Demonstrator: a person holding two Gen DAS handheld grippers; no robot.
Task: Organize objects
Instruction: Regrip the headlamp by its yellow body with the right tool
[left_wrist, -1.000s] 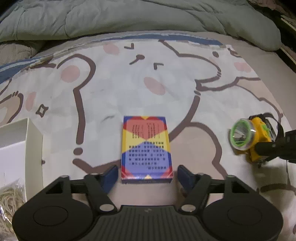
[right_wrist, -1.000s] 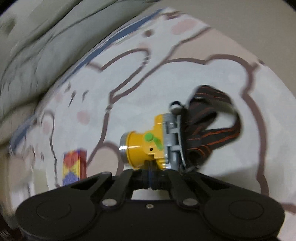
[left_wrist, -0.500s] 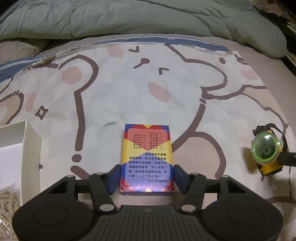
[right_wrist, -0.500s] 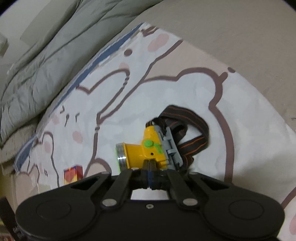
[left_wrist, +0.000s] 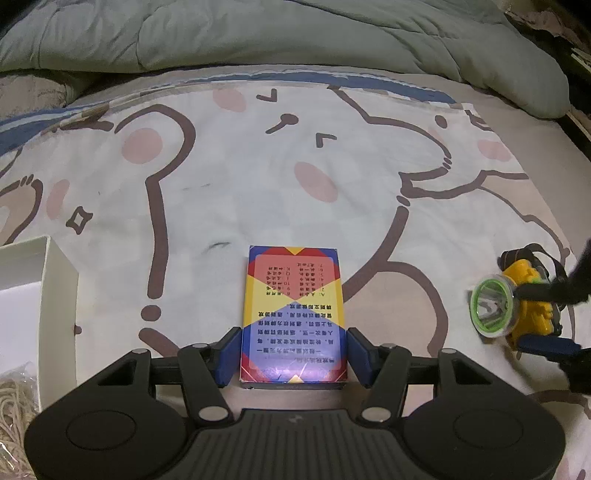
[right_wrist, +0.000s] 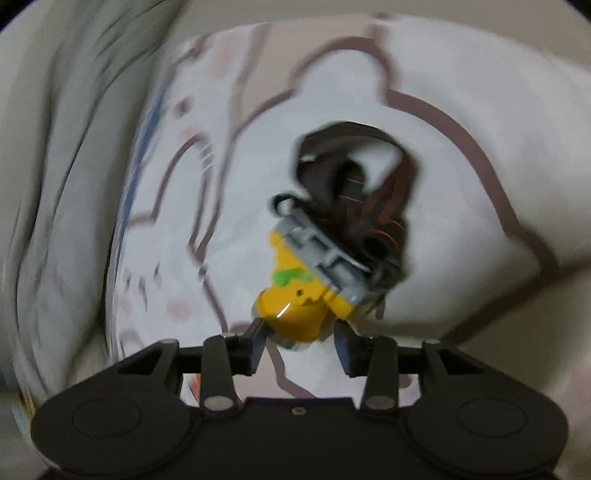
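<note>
A: Card box (left_wrist: 293, 314) is seen in the left wrist view on the bedsheet (left_wrist: 229, 184), its long axis running away from the left gripper (left_wrist: 293, 354), pads closed on its near end.

B: In the right view, the headlamp (right_wrist: 303, 295) is between the right gripper (right_wrist: 299, 345) jaws, which were just opening; contact cannot be told.

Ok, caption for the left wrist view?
Left gripper closed on colourful card box lying on cartoon bedsheet; yellow headlamp at right.
</note>
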